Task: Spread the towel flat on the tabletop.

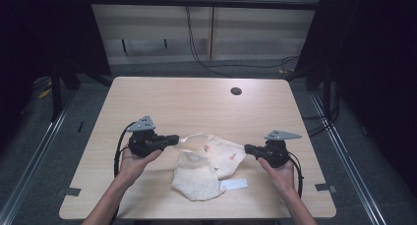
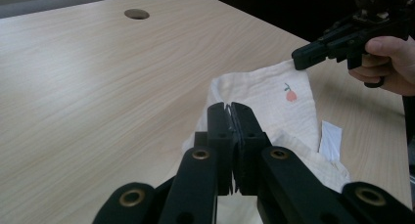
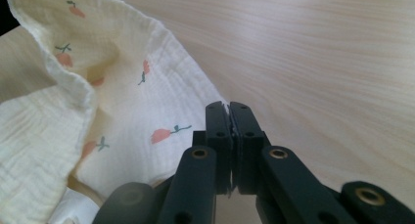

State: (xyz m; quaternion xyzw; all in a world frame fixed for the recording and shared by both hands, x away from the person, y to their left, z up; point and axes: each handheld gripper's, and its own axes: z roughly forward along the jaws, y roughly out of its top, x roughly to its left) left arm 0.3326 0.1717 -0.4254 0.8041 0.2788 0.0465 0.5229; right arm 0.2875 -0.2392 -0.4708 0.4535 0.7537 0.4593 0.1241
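Note:
A cream muslin cloth [image 1: 206, 166] printed with small orange fruit lies crumpled on the wooden table [image 1: 196, 102], its near part folded over. My left gripper [image 1: 175, 139] is at the cloth's left corner, jaws pressed together with the cloth [image 2: 274, 97] edge meeting their tips. My right gripper [image 1: 247, 148] is at the right corner, also shut, and the cloth [image 3: 122, 87] edge runs straight into its tips. The left gripper view shows the right gripper [image 2: 299, 58] touching that far corner.
A white label [image 1: 235, 184] sticks out from under the cloth's near right side. A round cable hole [image 1: 236, 91] sits at the table's far right. Black frame posts and cables stand beyond the table.

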